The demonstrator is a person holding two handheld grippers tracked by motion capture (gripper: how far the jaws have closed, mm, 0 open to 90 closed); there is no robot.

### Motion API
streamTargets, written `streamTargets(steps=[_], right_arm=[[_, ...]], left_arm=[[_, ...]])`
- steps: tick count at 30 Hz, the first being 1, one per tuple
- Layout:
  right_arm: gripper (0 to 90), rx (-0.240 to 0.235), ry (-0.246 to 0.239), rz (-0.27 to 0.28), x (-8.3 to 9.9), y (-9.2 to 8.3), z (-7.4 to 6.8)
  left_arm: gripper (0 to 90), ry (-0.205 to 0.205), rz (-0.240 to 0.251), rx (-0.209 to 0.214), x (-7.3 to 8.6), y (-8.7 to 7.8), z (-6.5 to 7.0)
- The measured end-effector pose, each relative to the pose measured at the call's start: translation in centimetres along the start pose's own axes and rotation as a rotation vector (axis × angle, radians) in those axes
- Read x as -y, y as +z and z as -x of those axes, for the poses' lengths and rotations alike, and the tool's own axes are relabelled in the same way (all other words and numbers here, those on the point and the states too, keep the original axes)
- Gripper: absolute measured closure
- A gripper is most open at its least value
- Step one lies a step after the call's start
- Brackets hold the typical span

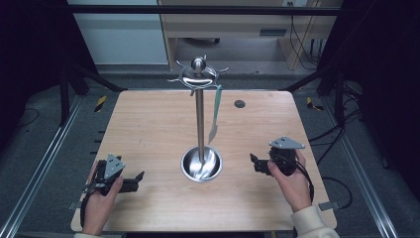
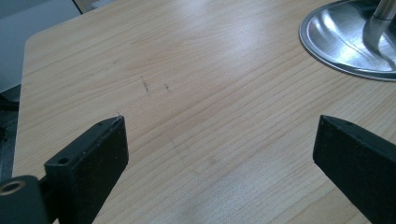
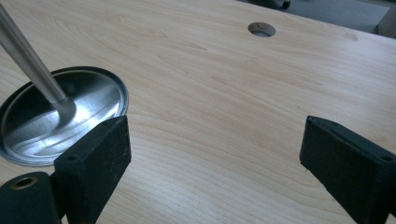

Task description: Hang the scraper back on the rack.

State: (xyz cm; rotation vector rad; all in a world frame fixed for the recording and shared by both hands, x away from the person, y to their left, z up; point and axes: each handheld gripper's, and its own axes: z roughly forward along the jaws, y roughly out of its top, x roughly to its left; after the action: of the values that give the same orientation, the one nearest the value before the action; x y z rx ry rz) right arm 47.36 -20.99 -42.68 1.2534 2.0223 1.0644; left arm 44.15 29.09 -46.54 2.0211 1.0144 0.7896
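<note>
Stand (image 1: 200,119) at bench (image 1: 148,129) centre; spatula (image 1: 215,116) hangs from hook, 3 o'clock of pole. Left hand-held gripper (image 1: 140,176) and right hand-held gripper (image 1: 253,162) released, flanking base, ready to reach.

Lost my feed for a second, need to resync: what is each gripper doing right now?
Left gripper: open, holding nothing, low over the bare table.
Right gripper: open, holding nothing, beside the metal stand's base.
</note>
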Motion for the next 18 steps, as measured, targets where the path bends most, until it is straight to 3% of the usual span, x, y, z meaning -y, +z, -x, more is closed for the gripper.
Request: streamTargets(steps=[18], right_arm=[[10.3, 0.014, 0.055, -0.053, 1.8, 2.8, 1.2]], left_arm=[[3.1, 0.005, -0.004, 0.002, 0.0, 0.1, 0.1]])
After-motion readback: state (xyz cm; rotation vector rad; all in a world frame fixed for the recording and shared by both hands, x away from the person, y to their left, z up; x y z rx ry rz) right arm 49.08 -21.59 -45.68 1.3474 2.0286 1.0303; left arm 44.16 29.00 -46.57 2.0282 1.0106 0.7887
